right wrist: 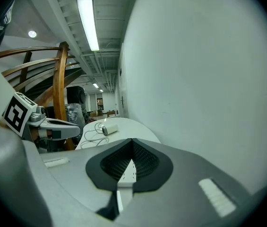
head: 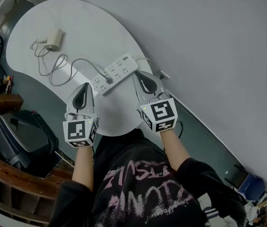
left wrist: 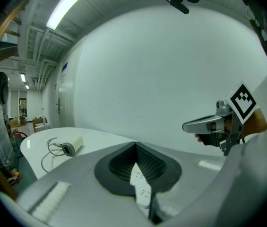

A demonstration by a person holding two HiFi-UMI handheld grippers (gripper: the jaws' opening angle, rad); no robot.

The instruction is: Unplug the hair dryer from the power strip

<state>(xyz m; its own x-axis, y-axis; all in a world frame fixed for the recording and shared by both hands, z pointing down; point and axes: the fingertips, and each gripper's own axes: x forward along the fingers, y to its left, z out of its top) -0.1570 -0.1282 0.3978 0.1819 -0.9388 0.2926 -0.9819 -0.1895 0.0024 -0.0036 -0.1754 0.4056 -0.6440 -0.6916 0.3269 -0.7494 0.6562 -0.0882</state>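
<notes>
Left gripper (head: 84, 90) and right gripper (head: 142, 79), both clenched shut and empty, are held side by side, tilted slightly downward, just short of the power strip (head: 117, 71). Plug (head: 108, 80) seated, so unplugging is not yet begun. The cord (head: 60, 70) runs to the hair dryer (head: 54, 39) at the far end of the table (head: 90, 22).

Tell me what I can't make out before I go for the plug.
- Plug, head view: too small to tell how deep it sits in the power strip.
- Both gripper views: shut jaws hide all but a sliver of strip; plug unseen.
- Hair dryer switch: too small everywhere.
</notes>
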